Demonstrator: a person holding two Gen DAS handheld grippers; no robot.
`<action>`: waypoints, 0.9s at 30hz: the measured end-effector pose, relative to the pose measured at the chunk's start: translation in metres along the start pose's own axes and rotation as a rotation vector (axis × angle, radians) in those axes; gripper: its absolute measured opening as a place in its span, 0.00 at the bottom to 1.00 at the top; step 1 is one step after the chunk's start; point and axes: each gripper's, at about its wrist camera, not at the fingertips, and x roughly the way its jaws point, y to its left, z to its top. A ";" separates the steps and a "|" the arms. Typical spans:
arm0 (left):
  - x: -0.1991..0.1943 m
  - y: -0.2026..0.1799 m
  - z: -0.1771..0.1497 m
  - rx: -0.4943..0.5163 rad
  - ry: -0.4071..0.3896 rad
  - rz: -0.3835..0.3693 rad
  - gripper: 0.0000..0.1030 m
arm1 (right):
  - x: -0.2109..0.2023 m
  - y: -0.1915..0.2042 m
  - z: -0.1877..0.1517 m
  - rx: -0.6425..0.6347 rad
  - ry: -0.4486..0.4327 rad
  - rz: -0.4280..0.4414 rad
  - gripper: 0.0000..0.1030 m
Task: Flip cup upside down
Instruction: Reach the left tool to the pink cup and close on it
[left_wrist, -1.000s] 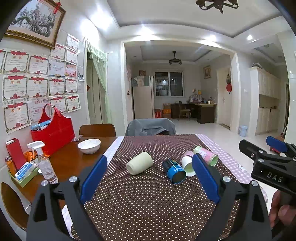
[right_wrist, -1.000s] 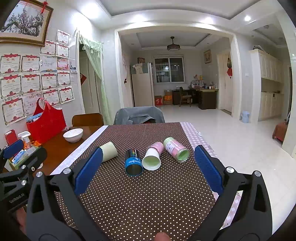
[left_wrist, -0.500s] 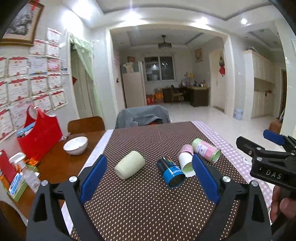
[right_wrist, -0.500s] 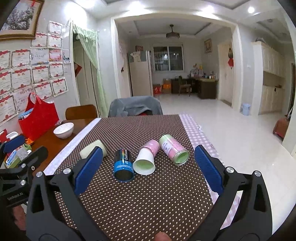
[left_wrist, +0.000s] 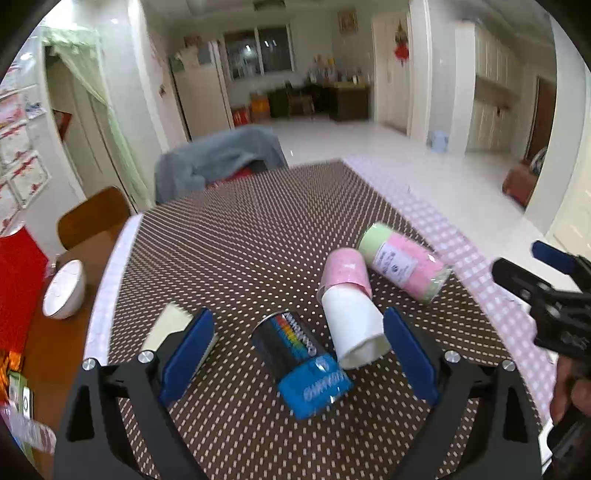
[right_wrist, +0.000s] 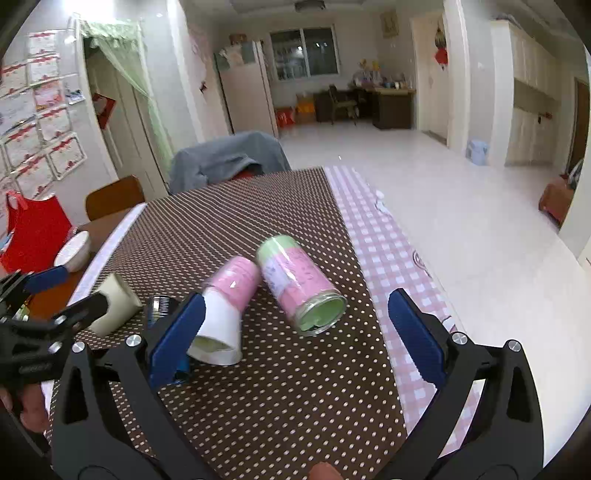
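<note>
Several cups lie on their sides on the brown dotted tablecloth (left_wrist: 240, 236). A black and blue cup (left_wrist: 301, 363) lies between my left gripper's (left_wrist: 297, 354) open fingers. A pink and white cup (left_wrist: 349, 308) lies just to its right. A pink and green cup (right_wrist: 301, 284) lies between my right gripper's (right_wrist: 295, 343) open fingers, mouth towards me. A cream cup (right_wrist: 114, 304) lies at the left, partly hidden behind the left finger in the left wrist view (left_wrist: 168, 326). Both grippers hover above the table and hold nothing.
A white bowl (left_wrist: 62, 290) and a red bag (right_wrist: 31, 229) stand on the bare wood at the left. A chair draped in grey cloth (left_wrist: 218, 162) stands at the far end. A pink checked cloth (right_wrist: 391, 258) covers the right edge.
Both grippers have moved forward and down towards the cups, which now look much larger. The left one closed in on the black and blue cup, the right one on the pink and green cup.
</note>
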 end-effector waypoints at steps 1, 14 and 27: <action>0.012 -0.002 0.004 0.003 0.021 -0.019 0.89 | 0.010 -0.004 0.001 0.006 0.017 -0.008 0.94; 0.148 -0.028 0.042 0.052 0.276 -0.132 0.89 | 0.070 -0.022 0.011 0.048 0.101 -0.050 0.94; 0.214 -0.034 0.046 0.038 0.447 -0.215 0.83 | 0.094 -0.024 0.013 0.058 0.131 -0.047 0.94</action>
